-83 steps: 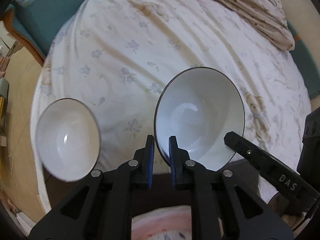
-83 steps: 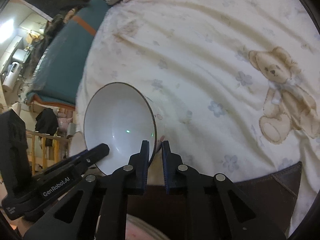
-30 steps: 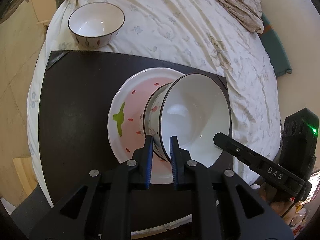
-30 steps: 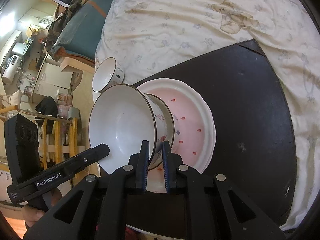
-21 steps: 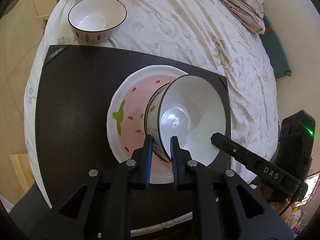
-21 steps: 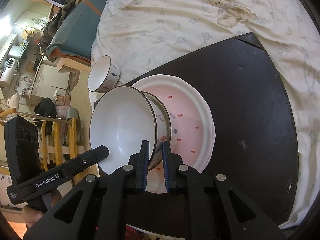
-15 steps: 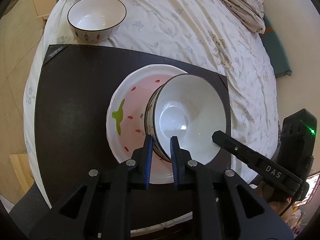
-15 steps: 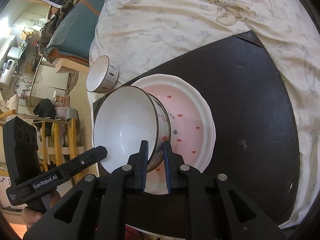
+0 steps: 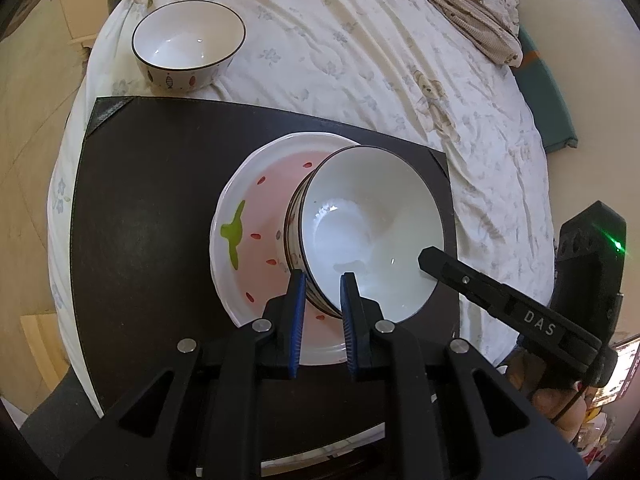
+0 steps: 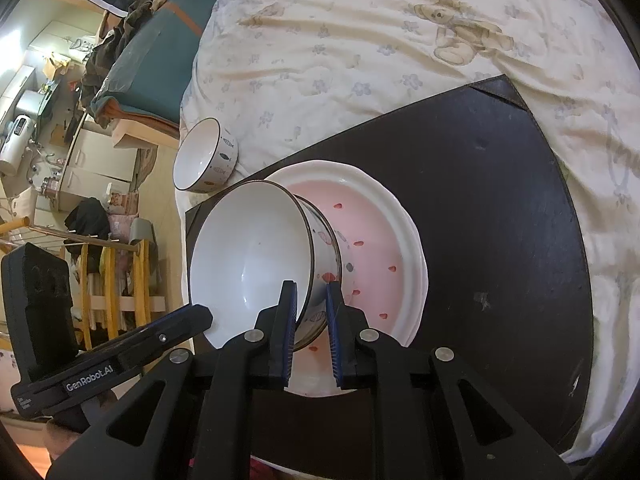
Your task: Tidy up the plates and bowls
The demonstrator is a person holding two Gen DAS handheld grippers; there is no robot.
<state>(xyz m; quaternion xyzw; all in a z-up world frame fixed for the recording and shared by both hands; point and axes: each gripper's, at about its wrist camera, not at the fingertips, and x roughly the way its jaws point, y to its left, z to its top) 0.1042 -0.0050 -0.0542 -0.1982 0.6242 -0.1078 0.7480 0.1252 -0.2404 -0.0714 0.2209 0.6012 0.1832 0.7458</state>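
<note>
A white bowl with a dark rim point(image 9: 372, 228) point(image 10: 256, 264) sits over a pink strawberry-pattern plate point(image 9: 256, 208) point(image 10: 376, 240) on a dark mat point(image 9: 152, 200) point(image 10: 500, 200). My left gripper point(image 9: 322, 280) and my right gripper point(image 10: 311, 292) each straddle the bowl's rim from opposite sides, jaws slightly parted around it. The bowl looks tilted; I cannot tell whether it rests fully on the plate. A second small white bowl point(image 9: 188, 56) point(image 10: 206, 160) stands on the bedsheet beyond the mat.
The mat lies on a bed with a floral and teddy-bear sheet point(image 9: 360, 48) point(image 10: 400, 40). A crumpled blanket point(image 9: 472, 12) lies at the far side. A teal cushion point(image 10: 156, 52) and room clutter are off the bed's edge.
The bowl was carried from above the sheet to the pink plate and has come lower over it. In the last half second both grippers' jaws have parted slightly around the rim.
</note>
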